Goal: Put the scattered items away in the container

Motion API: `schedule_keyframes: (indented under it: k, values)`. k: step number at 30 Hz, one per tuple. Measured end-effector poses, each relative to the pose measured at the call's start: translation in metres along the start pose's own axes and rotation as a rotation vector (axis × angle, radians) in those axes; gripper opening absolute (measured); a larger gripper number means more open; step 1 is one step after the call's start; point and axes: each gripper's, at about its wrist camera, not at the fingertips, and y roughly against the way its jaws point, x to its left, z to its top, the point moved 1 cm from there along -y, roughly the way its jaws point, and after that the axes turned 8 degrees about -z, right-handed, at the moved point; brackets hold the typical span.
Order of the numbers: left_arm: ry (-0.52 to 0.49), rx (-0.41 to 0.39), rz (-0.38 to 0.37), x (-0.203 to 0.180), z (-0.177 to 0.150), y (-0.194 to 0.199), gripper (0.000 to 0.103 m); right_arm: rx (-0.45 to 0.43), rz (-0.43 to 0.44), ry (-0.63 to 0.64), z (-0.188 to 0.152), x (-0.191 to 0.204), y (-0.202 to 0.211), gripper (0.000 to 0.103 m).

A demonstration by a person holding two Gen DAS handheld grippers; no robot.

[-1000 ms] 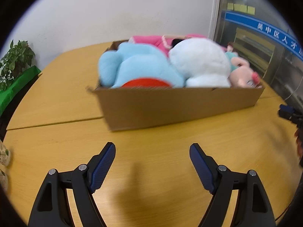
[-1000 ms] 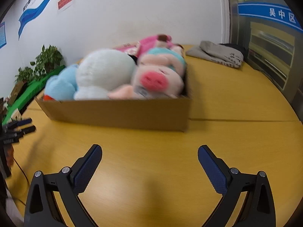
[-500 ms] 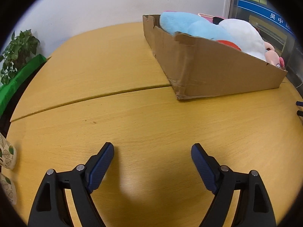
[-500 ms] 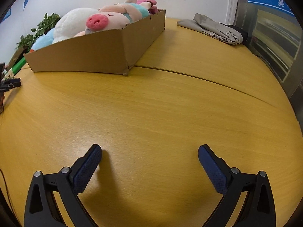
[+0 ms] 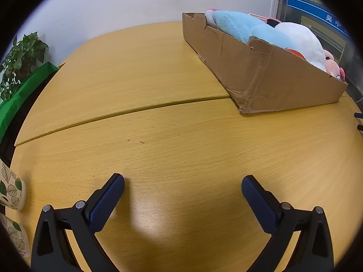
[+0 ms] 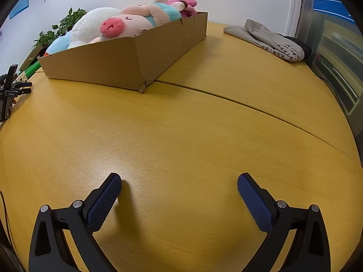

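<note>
Both grippers have pulled back and swung outward over the last second: the cardboard box (image 5: 267, 72) that filled the middle of each view has slid off toward the far side, and it's barely shifted since half a second ago.

Nearest stuff first. The left gripper (image 5: 182, 191) hangs low over the wooden table (image 5: 158, 149) with its jaws spread wide and nothing between them, blue pads (image 5: 106, 200) facing bare wood. Same deal with the right gripper (image 6: 179, 190): jaws wide apart, empty, just casting a shadow on the tabletop. At the table's left edge, close to the left gripper, sit two leaf-print paper cups (image 5: 11, 191).

Further out, a seam runs across the table in both views. The box sits past that seam toward the far edge, one corner resting right on the join. It's stuffed: a light blue plush (image 5: 249, 28), a white plush (image 6: 93, 28), a pig plush (image 6: 136, 19) lying along the right end, and something pink (image 6: 183, 3) at the back. They all poke above the rim. No loose toys on the wood that I can see.

Far right corner of the table has a folded grey cloth bag (image 6: 272, 42) with printed lettering. Off the left edge there's a potted plant (image 5: 21, 55) above a green strip, against the white wall.
</note>
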Motion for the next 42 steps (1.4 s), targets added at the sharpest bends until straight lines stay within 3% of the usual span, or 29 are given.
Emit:
schedule_keyframes:
  k: [11,42]
  values:
    - [0.027,-0.003,0.016,0.024,0.020,-0.016,0.103,0.000,0.012,0.021,0.007,-0.011,-0.004,0.103]
    - [0.028,-0.001,0.017,0.029,0.019,-0.018,0.103,0.002,0.011,0.026,0.009,-0.010,-0.003,0.103]
